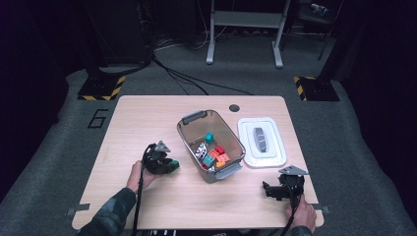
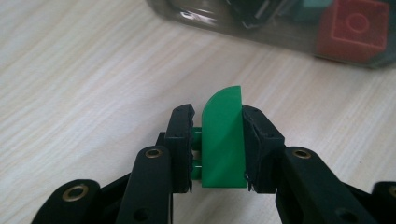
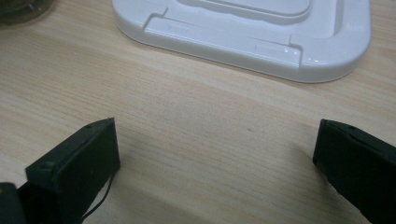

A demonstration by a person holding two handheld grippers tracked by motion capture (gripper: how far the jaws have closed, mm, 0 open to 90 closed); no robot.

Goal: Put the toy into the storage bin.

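**Q:** Forearms enter at the bottom edge of the high view; reading from left to right, what does each hand carry?

**A:** At left, the left gripper (image 1: 165, 166) is clamped on a green block (image 2: 223, 140), its pads pressing the two broad faces. In the left gripper view the block stands on end between the jaws, long axis running along them, rounded end pointing away.

**Q:** Where does the target lie from that block?

**A:** The clear bin (image 1: 235, 142) sits just to the right of the left gripper and slightly farther up the table (image 1: 147, 118). It holds other coloured blocks (image 1: 216, 155), and its near wall faces the jaws. Judged from this, the coming move is a short lift and carry rightward over the rim.

**Q:** And farther right?

**A:** The white lid (image 1: 247, 142) lies flat beside the bin. The right gripper (image 1: 269, 191) rests near the table's right front corner, jaws spread wide over bare wood, holding nothing. The left hand is the nearer one.
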